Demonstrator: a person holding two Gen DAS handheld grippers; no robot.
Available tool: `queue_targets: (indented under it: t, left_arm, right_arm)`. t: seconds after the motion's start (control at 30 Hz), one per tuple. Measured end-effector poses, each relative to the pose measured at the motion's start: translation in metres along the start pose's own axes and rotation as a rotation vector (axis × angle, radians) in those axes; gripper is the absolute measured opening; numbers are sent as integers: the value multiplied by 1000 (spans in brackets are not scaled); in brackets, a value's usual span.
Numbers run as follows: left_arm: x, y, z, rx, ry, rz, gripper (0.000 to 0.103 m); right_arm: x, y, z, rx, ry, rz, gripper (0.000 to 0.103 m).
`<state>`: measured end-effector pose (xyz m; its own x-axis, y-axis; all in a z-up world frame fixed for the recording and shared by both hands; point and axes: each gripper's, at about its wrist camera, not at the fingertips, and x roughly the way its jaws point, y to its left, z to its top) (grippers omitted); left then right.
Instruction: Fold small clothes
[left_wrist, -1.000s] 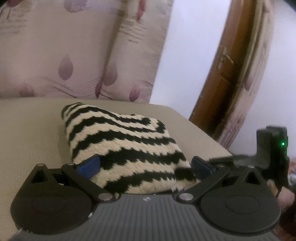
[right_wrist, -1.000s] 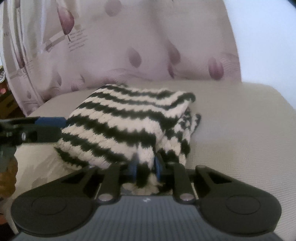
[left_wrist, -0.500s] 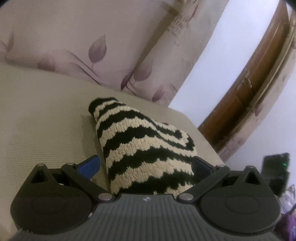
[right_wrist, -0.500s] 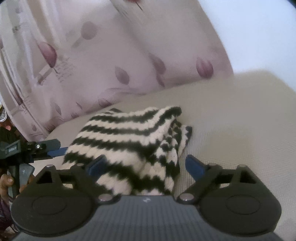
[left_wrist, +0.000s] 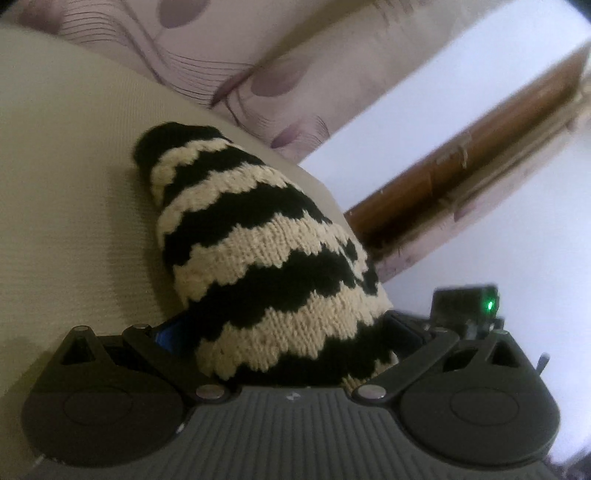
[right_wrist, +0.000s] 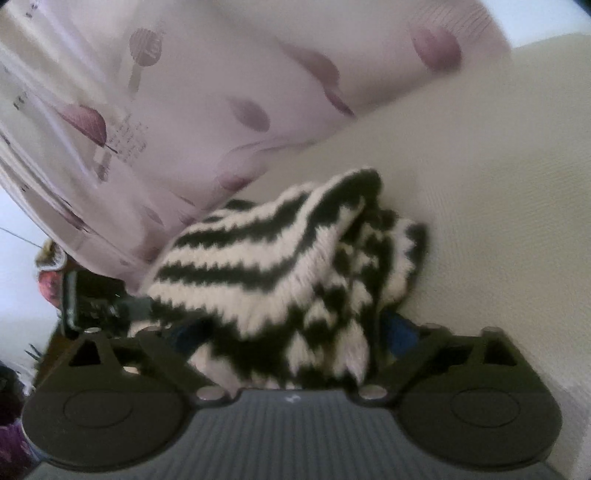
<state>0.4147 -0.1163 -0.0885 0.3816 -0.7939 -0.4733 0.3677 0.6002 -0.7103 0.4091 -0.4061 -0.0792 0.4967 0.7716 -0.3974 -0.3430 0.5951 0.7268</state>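
Striped knit (right_wrist: 266, 266) released, right gripper (right_wrist: 291, 332) jaws just opened wide

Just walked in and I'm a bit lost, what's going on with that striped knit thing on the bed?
A person is folding a small black-and-cream striped knit garment on a beige surface, using two handheld grippers. The garment lies bunched in folded layers. The right gripper has just been opening, and its fingers now stand wide on either side of the knit. The left gripper is also spread wide around the near edge, without visibly pinching it.

The right gripper (right_wrist: 291, 332) let go of the striped knit (right_wrist: 280, 266), its jaws opened wide; both views tilted closer.
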Motion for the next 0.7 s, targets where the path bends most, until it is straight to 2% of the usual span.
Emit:
queue_targets:
  t: [0.1,0.17,0.2,0.23,0.37,0.43,0.7]
  left_arm:
    - [5,-4,-3,43,-13,9,99]
    - [7,-2,-7,46,-37,32,81]
    - [6,-1,-8,35,-47,35,78]
    - [5,1,-9,18,-58,39,74]
    - [-4,-7,-14,-10,-96,59,64]
    - [-15,-18,-17,13,-109,65,63]
    - [-84,-52,-41,42,-158,129,63]
  right_arm:
    - [10,3,-2,-18,-26,16,103]
    - [12,11,-8,-37,-37,-1,96]
    - [13,14,-11,-45,-33,-3,76]
    - [16,17,-15,-48,-25,-3,66]
    - [13,29,-23,-37,-70,-25,61]
    - [7,36,-27,-35,-91,-12,58]
    - [-6,89,-51,-5,-129,54,58]
